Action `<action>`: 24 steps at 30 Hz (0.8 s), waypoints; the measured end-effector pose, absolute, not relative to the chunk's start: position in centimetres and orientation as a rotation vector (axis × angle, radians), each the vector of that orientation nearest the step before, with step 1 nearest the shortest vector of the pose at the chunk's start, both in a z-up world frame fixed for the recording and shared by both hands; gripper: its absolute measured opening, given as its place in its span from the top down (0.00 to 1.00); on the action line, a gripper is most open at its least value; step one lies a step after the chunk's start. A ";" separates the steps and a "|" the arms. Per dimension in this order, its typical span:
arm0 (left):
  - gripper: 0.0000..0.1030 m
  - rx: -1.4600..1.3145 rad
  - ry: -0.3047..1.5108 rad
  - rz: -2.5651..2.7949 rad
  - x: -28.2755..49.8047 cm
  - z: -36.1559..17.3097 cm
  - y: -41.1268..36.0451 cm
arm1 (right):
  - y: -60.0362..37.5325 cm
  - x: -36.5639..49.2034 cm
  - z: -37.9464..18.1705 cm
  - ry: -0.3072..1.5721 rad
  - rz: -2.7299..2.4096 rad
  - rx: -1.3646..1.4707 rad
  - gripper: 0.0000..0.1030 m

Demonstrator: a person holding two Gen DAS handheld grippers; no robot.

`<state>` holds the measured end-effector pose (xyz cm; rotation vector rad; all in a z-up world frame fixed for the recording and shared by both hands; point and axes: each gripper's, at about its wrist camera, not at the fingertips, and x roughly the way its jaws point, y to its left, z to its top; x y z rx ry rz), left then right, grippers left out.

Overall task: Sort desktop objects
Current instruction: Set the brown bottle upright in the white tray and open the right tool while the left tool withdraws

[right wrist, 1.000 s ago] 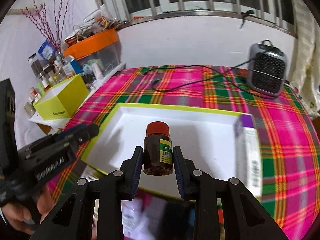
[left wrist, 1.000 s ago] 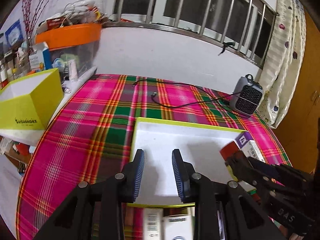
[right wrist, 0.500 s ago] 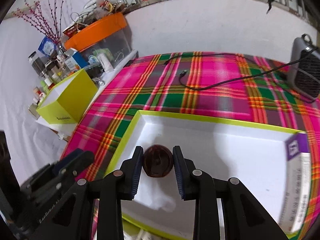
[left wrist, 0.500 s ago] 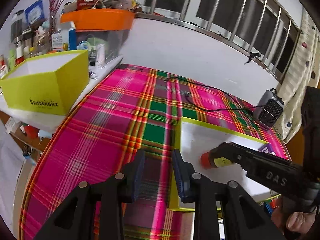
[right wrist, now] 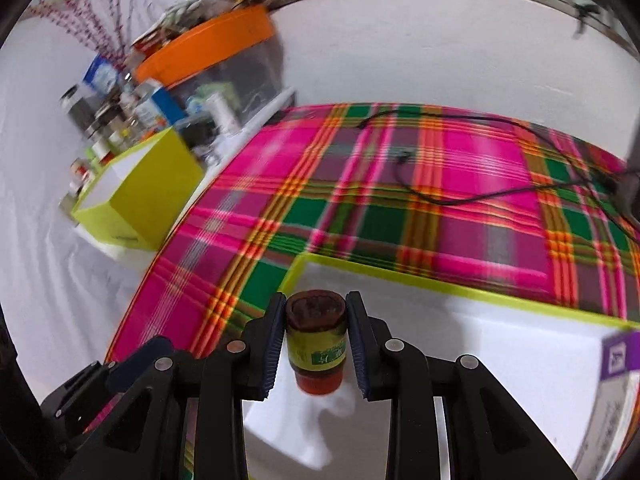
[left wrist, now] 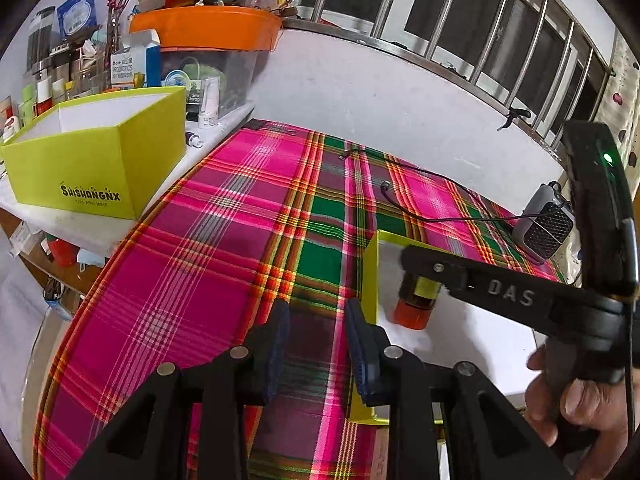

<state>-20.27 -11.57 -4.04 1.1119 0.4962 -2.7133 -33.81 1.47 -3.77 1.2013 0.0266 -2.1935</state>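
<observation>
I've tipped the brown glass bottle (right wrist: 316, 340) cap-down over the white, lime-rimmed tray (right wrist: 460, 292); my right gripper (right wrist: 316, 344) clamps it, my left gripper (left wrist: 318, 348) gapes empty above plaid cloth (left wrist: 224, 248).

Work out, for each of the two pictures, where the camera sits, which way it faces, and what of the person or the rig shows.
Left wrist: sits on the left gripper, faces across the plaid tablecloth; shows its open fingers, the right gripper, a hand.
Right wrist: sits on the right gripper, faces down into the white tray; shows its fingers clamping the inverted bottle.
Shared: bottle, tray, tablecloth, yellow box.
</observation>
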 end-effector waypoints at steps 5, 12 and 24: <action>0.72 1.115 0.514 -2.700 -20.3 -4.3 -11.9 | 1.5 -33.2 -3.7 0.027 -2.184 1.161 0.69; 0.72 1.112 0.520 -2.706 -20.3 -4.2 -11.9 | 2.0 -33.0 -4.8 0.010 -2.168 1.228 0.69; 0.72 1.126 0.513 -2.713 -20.5 -4.3 -11.7 | 1.9 -33.8 -5.1 -0.041 -2.125 1.259 0.70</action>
